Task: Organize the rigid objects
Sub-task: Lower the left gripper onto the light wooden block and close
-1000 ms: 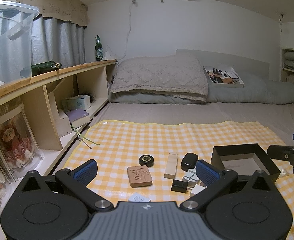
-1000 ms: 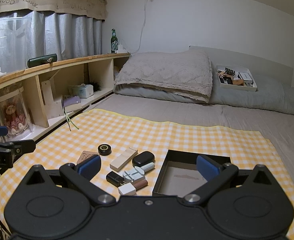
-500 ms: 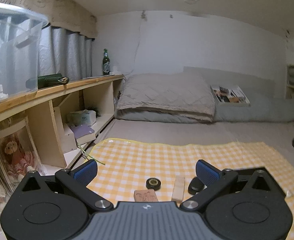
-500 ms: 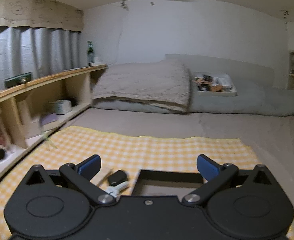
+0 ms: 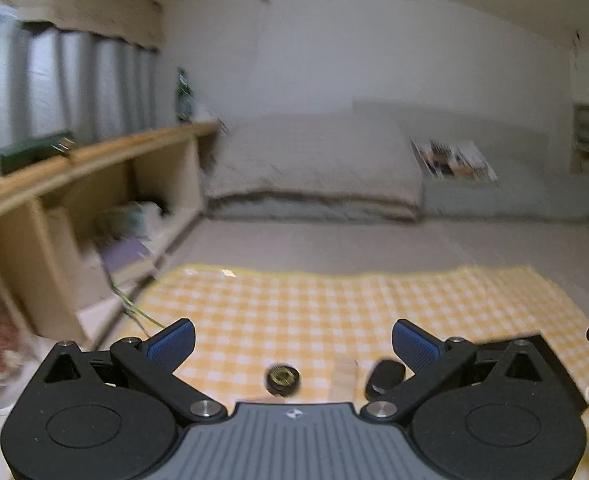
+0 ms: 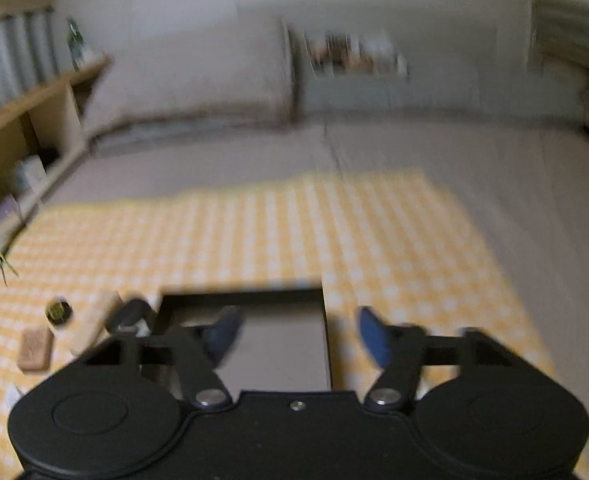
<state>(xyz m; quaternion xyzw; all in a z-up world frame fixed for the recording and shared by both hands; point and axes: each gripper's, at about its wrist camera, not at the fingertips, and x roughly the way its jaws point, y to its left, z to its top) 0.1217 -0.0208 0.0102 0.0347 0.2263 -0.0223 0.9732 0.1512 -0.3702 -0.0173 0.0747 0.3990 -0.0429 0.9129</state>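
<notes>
On the bed, seen from the left wrist, lies a yellow checked cloth. The left gripper has its blue fingers wide apart, with nothing between them. Just past it on the cloth sit a small round black disc, a pale wooden block and a black oval case, all near each other. A corner of the black box shows at the right. A wooden shelf runs along the left wall, and a grey pillow lies far back.

From the right wrist, the picture is blurry. The right gripper hangs over the right wall of the open black box, and its fingers are closing, one inside and one outside. They do not press it. Left of the box lie the black oval case, the pale block, the round disc and a brown flat block.
</notes>
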